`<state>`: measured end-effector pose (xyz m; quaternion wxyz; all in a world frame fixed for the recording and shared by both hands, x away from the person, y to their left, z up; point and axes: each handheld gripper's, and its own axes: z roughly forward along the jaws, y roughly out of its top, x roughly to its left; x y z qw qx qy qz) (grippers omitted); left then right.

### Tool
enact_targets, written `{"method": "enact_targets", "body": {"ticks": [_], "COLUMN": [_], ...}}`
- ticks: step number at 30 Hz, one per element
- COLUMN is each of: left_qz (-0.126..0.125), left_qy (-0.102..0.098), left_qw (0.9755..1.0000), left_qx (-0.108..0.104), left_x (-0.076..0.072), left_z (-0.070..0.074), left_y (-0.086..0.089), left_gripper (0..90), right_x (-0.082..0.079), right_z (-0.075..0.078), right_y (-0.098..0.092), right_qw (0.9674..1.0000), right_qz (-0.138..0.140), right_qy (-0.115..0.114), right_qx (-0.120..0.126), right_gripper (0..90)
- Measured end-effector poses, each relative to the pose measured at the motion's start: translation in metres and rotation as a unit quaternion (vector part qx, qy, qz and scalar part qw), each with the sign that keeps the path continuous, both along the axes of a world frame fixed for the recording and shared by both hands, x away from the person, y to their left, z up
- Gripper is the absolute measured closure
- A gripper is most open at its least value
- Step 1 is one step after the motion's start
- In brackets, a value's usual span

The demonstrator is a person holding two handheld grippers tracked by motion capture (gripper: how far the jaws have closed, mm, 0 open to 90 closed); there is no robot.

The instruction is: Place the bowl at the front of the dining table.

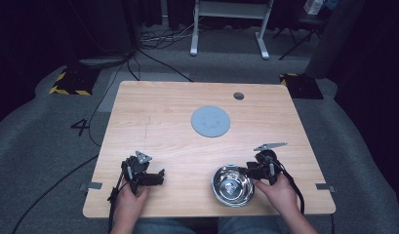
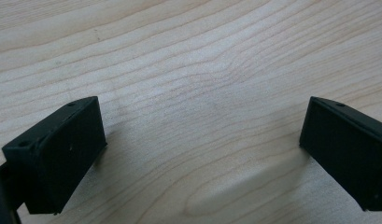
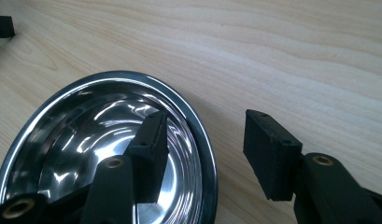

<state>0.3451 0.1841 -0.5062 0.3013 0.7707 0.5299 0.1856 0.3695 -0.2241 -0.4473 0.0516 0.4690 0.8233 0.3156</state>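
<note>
Right gripper [image 3: 205, 154] has its jaws spread wide across the rim of the steel bowl [image 1: 232, 185], one jaw inside over the shiny wall, the other outside over the table [image 1: 177, 141]. The pads are not pressing yet, so nothing is gripped.

Risks, as I judge them:
- The rim is thin, curved and slick, so a pinch too high could slip off, or tip the bowl toward the person.
- The bowl sits near the table's front edge, so a push could send it off.
- If the jaws close off-centre, the bowl may spin.

Left gripper [image 2: 202, 154] is spread open above bare wood, well to the side of the bowl, holding nothing, so it gives no support if the bowl slides.

Farther out from both grippers, a grey disc [image 1: 210, 121] lies flat, well apart.
</note>
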Motion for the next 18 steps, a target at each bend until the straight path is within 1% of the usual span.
{"method": "enact_targets", "body": {"ticks": [4, 7, 10, 11, 12, 14, 17, 18], "left_qz": [0.000, 0.000, 0.000, 0.000, 0.000, 0.000, 0.000, 0.000], "left_qy": [0.000, 0.000, 0.000, 0.000, 0.000, 0.000, 0.000, 0.000], "left_qw": [1.0000, 1.0000, 1.0000, 1.0000, 1.0000, 1.0000, 1.0000, 1.0000], "left_qx": [0.000, 0.000, 0.000, 0.000, 0.000, 0.000, 0.000, 0.000], "left_x": [0.000, 0.000, 0.000, 0.000, 0.000, 0.000, 0.000, 0.000], "left_z": [0.000, 0.000, 0.000, 0.000, 0.000, 0.000, 0.000, 0.000], "left_y": [0.000, 0.000, 0.000, 0.000, 0.000, 0.000, 0.000, 0.000], "left_gripper": [0.4, 0.4, 0.4, 0.4, 0.4, 0.4, 0.4, 0.4], "right_x": [0.001, 0.002, 0.005, 0.005, 0.006, 0.006, 0.006, 0.006], "right_z": [-0.006, -0.012, -0.018, -0.018, -0.021, -0.022, -0.026, -0.027], "right_y": [0.002, 0.003, 0.000, 0.000, -0.001, -0.001, -0.002, -0.002], "right_qw": [0.9999, 0.9997, 0.9988, 0.9988, 0.9983, 0.9981, 0.9967, 0.9964], "right_qz": [0.008, 0.014, 0.018, 0.018, 0.020, 0.021, 0.031, 0.031], "right_qy": [0.010, 0.021, 0.043, 0.043, 0.052, 0.055, 0.074, 0.076], "right_qx": [-0.003, 0.000, 0.013, 0.013, 0.016, 0.015, 0.015, 0.016], "right_gripper": [50.9, 54.5, 60.5, 60.5, 65.0, 66.1, 71.9, 73.0]}}
